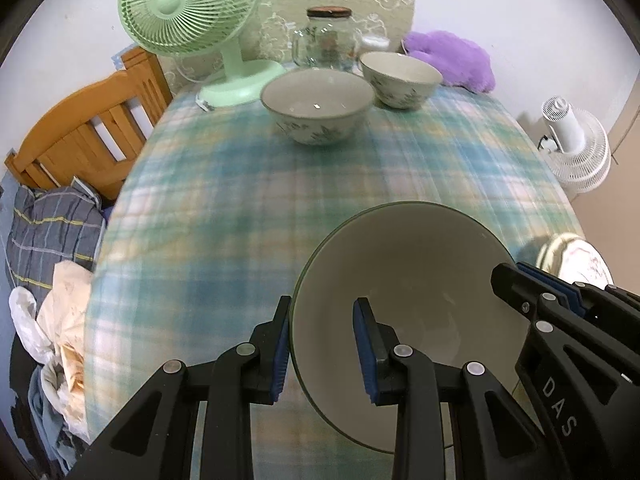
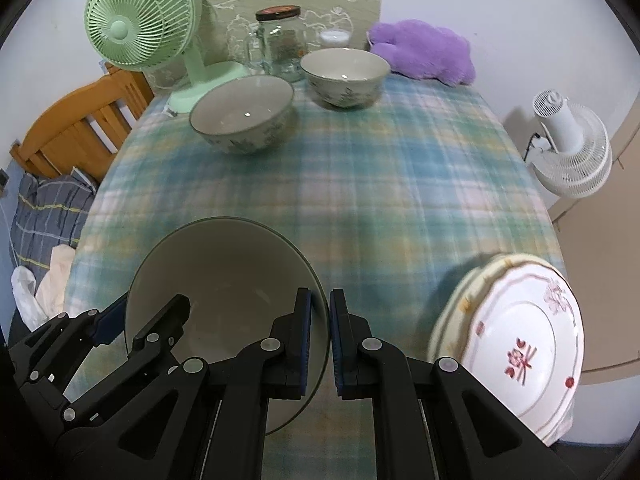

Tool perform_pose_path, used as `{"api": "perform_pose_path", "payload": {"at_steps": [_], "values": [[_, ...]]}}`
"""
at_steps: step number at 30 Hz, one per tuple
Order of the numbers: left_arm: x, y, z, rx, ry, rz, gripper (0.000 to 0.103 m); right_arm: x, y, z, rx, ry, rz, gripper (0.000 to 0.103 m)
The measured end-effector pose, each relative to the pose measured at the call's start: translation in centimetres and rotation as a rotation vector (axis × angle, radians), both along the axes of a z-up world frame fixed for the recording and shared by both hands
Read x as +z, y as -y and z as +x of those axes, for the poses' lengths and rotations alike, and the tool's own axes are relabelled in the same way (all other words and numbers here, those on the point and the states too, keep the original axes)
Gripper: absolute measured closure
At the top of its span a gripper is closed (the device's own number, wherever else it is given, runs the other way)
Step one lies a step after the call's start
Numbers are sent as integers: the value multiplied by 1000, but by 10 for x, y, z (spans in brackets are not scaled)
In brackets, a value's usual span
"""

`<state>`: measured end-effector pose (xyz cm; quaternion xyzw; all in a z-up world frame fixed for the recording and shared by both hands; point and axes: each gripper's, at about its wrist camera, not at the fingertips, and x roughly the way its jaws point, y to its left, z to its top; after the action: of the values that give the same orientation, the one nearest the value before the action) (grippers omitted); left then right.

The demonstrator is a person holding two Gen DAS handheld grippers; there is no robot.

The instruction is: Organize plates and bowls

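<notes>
A large cream bowl (image 1: 412, 280) with a dark rim is held between both grippers above the plaid table. My left gripper (image 1: 322, 344) is shut on its left rim, one pad outside and one inside. My right gripper (image 2: 320, 340) is shut on the opposite rim of the same bowl (image 2: 224, 272). Two more floral bowls stand at the far side, one nearer (image 2: 244, 120) and one behind it (image 2: 346, 76). A stack of flowered plates (image 2: 520, 340) lies at the table's near right edge.
A green desk fan (image 1: 180, 12), a glass jar (image 1: 326, 38) and a purple plush (image 1: 452, 60) line the table's far edge. A wooden chair (image 1: 84, 128) and bundled cloth (image 1: 48, 228) are on the left. A white fan (image 2: 572, 152) stands on the right.
</notes>
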<state>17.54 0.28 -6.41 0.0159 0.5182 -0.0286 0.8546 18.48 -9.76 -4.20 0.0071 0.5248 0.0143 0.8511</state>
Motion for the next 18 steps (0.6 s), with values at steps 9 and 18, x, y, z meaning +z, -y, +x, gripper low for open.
{"api": "perform_pose_path", "payload": {"at_steps": [9,18], "values": [[-11,16,-18,-19,-40,8,74,-14,19,-22,-22,-49,-2,91],[-20,19,-22,-16,-42,8,74,-23,24,-27,-40,-66,3,91]]}}
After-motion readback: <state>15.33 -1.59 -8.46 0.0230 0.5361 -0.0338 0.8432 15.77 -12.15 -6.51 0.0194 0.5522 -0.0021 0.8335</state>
